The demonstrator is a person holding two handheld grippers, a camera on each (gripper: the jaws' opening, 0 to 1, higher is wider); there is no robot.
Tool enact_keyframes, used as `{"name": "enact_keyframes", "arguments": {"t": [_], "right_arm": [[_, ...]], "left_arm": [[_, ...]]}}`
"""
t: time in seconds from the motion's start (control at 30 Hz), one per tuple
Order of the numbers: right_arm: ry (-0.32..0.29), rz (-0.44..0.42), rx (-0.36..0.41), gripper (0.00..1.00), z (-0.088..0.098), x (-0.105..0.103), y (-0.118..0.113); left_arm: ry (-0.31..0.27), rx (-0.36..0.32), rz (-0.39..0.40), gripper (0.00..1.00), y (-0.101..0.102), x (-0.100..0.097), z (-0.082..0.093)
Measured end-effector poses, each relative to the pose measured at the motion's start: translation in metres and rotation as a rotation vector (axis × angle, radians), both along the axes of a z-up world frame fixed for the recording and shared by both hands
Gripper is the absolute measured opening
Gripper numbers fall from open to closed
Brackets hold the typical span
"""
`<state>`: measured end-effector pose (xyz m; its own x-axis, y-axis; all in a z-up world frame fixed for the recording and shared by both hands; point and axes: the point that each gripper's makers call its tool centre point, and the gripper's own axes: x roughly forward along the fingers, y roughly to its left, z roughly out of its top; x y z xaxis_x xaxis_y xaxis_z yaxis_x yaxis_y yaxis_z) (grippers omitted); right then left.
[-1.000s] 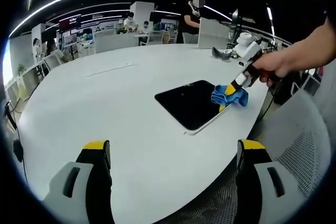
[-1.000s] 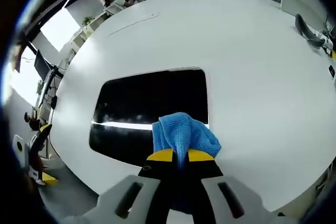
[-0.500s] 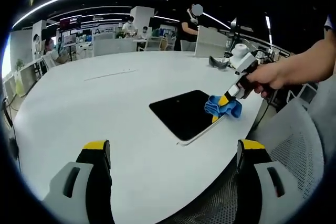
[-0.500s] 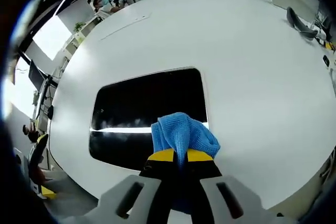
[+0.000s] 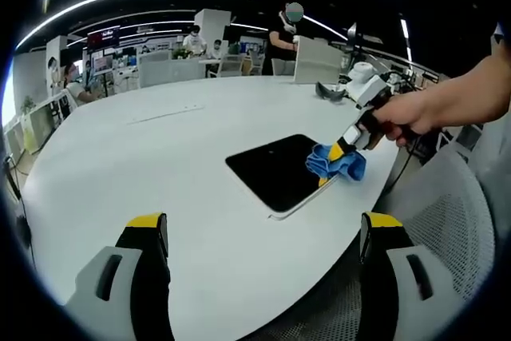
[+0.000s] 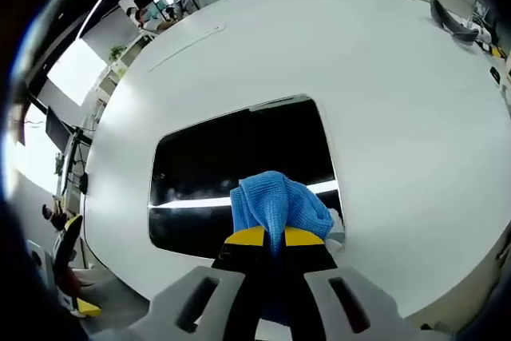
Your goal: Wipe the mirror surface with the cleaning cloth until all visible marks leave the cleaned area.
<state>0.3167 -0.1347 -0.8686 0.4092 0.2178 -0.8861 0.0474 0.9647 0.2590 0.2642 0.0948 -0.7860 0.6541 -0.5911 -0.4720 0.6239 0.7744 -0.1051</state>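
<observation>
Mirror (image 6: 239, 169) lies flat on the big white table (image 6: 383, 77), a dark rounded rectangle showing the black ceiling and 1 bright streak of a light strip across it. In the right gripper view the right gripper (image 6: 274, 237) has its 2 yellow-tipped jaws pressed close together on a bunched blue cloth (image 6: 275, 205), and the cloth sits on the mirror's near part, close to the edge nearest the gripper. A pale patch shows at the mirror's edge just to the right of the cloth; what it is cannot be told.

From the left gripper view the same scene is seen from the side: a hand (image 5: 411, 113) grips the right gripper (image 5: 338, 149) and angles it down so the cloth (image 5: 335, 163) rests at the mirror's (image 5: 275, 167) corner nearest the table's (image 5: 160, 165) edge. The left gripper (image 5: 267, 233) hangs over the table's near side with its jaws spread wide and nothing between them, well apart from the mirror.

A dark curved object (image 6: 451, 21) lies farther off on the table. A mesh chair (image 5: 447, 229) stands just beside the table's edge. Desks and people fill the office behind.
</observation>
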Motion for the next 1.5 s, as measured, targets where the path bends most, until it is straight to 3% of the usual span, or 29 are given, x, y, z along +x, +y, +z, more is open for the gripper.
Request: {"name": "enact_keyframes", "arguments": {"t": [1.5], "right_arm": [[0.0,0.146,0.063,0.0,0.0,0.001,0.107]], "left_arm": [[0.006,0.03,0.01,0.99,0.005,0.0,-0.005]]}}
